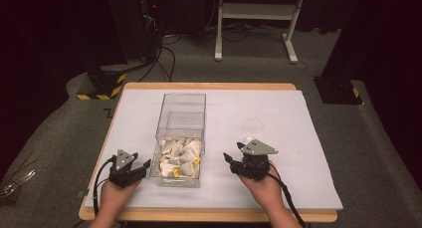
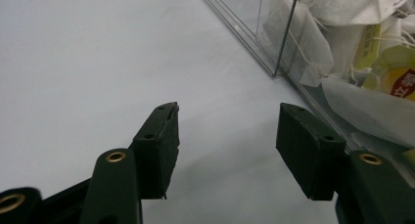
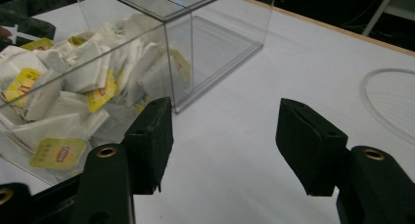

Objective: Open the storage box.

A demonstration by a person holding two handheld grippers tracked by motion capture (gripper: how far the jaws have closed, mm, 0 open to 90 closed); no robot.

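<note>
White tea bags (image 1: 178, 156) with yellow tags — clear box (image 1: 181, 111) — black claws.

tea bag (image 3: 55, 153) label print blurred, perhaps unreadable; clear box (image 2: 274, 48) cut off

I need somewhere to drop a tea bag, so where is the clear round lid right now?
In the high view the clear round lid lies flat on the white mat, right of the clear box and just beyond the right gripper.

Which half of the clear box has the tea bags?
The near half, between the two tongs, is full of tea bags; the far half is empty.
</note>
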